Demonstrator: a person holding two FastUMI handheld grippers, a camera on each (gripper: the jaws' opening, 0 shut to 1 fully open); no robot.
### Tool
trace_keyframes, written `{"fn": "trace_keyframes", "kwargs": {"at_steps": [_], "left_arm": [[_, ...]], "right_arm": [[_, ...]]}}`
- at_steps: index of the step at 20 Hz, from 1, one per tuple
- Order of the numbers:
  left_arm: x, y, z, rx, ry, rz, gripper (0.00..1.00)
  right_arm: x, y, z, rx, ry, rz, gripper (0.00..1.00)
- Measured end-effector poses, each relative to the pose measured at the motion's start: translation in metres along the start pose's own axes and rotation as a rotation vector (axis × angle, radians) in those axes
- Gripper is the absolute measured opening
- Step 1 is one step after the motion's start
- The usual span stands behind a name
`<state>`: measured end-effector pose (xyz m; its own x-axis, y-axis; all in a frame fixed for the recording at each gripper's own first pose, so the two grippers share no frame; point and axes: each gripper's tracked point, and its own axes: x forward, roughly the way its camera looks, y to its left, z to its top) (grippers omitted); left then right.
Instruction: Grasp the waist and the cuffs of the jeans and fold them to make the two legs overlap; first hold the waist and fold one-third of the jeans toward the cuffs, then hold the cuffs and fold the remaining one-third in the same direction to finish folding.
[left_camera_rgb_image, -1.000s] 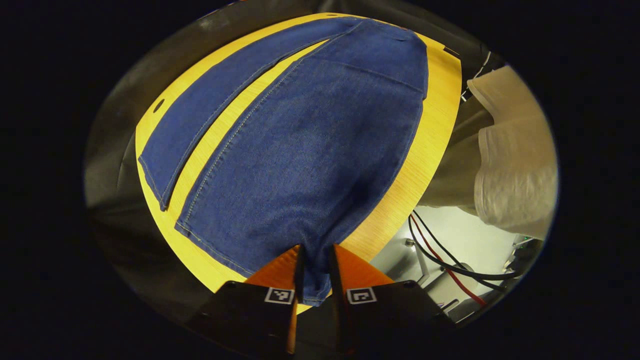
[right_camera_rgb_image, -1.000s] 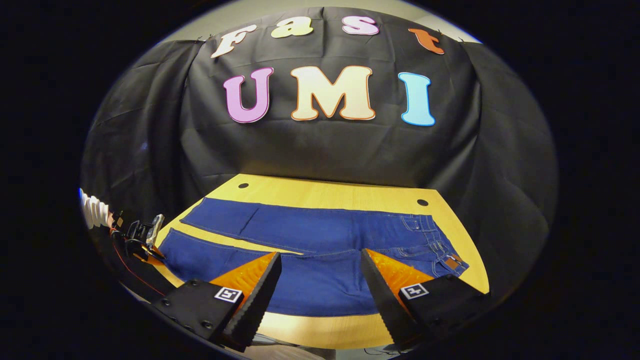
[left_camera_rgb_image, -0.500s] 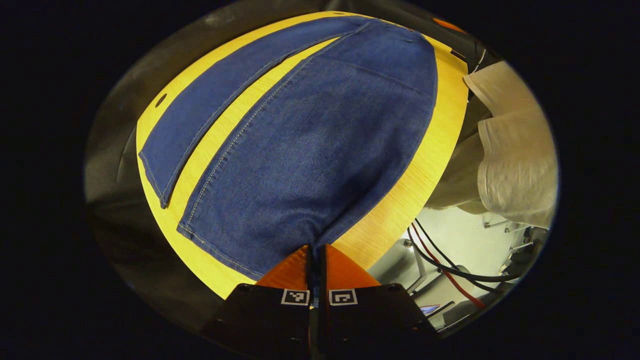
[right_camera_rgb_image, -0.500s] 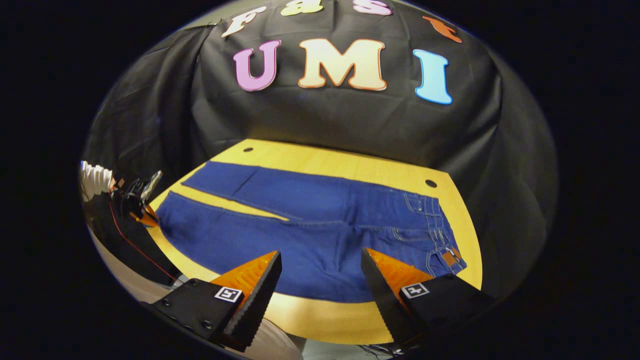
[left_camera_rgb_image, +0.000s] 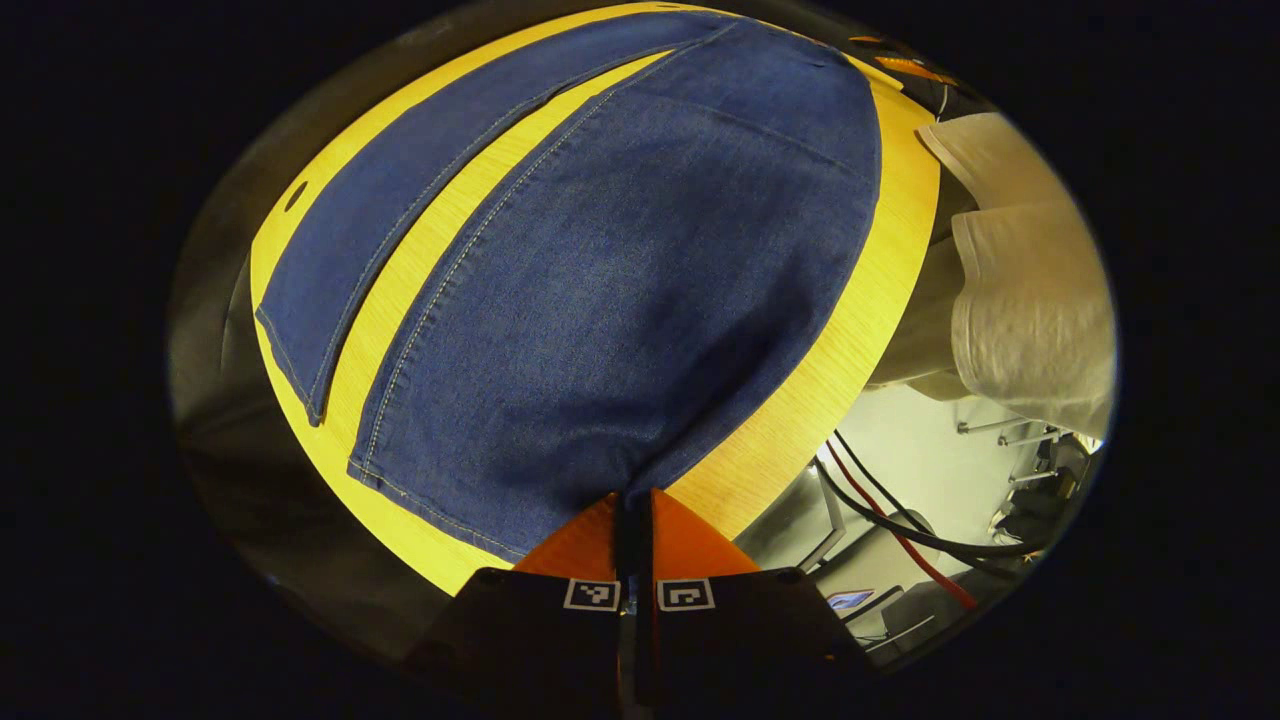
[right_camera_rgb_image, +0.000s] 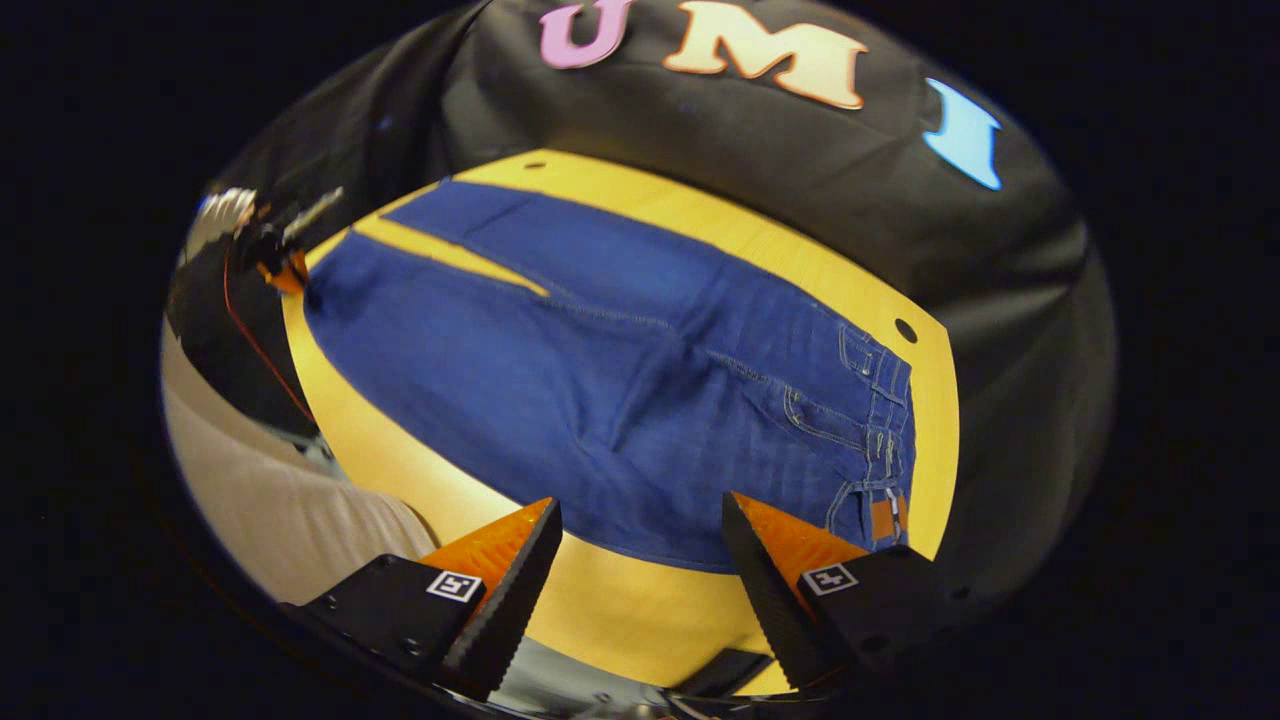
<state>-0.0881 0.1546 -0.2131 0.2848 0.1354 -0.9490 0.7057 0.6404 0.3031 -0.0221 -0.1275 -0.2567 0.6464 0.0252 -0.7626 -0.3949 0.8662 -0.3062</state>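
Observation:
Blue jeans (left_camera_rgb_image: 620, 280) lie flat on the yellow wooden table (left_camera_rgb_image: 800, 400), the two legs side by side with a strip of table between them. My left gripper (left_camera_rgb_image: 633, 498) is shut on the cuff corner of the near leg at the table's edge. In the right gripper view the jeans (right_camera_rgb_image: 600, 370) run from the cuffs at the far left to the waist (right_camera_rgb_image: 880, 440) at the right, which has belt loops and a brown patch. My right gripper (right_camera_rgb_image: 640, 505) is open above the near edge of the jeans, left of the waist, holding nothing. The left gripper (right_camera_rgb_image: 285, 270) shows far off at the cuff.
A person in light clothing (left_camera_rgb_image: 1020, 300) stands at the table's long near side. Black and red cables (left_camera_rgb_image: 900, 530) and metal frame parts lie below the table edge. The table (right_camera_rgb_image: 640, 610) has small round holes (right_camera_rgb_image: 905, 330) near its back corners. Black cloth hangs behind.
My left gripper closed fully on the near leg's cuff. My right gripper tilted down and moved in over the table's near edge, so the jeans and waist now look closer.

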Motion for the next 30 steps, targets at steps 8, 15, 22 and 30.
{"fn": "trace_keyframes", "kwargs": {"at_steps": [8, 15, 22, 30], "left_arm": [[0.001, 0.0, -0.001, -0.016, 0.029, 0.002, 0.0], [0.003, 0.0, 0.0, -0.02, 0.038, 0.012, 0.0], [0.003, 0.0, -0.001, -0.022, 0.047, 0.0, 0.0], [0.003, 0.001, -0.002, -0.037, 0.053, 0.009, 0.0]], "right_arm": [[0.036, -0.008, -0.046, -0.251, 0.212, 0.106, 1.0], [0.053, -0.005, -0.063, -0.297, 0.328, 0.181, 0.99], [0.056, -0.001, -0.063, -0.278, 0.386, 0.229, 0.96], [0.058, -0.005, -0.047, -0.252, 0.405, 0.184, 0.48]]}}
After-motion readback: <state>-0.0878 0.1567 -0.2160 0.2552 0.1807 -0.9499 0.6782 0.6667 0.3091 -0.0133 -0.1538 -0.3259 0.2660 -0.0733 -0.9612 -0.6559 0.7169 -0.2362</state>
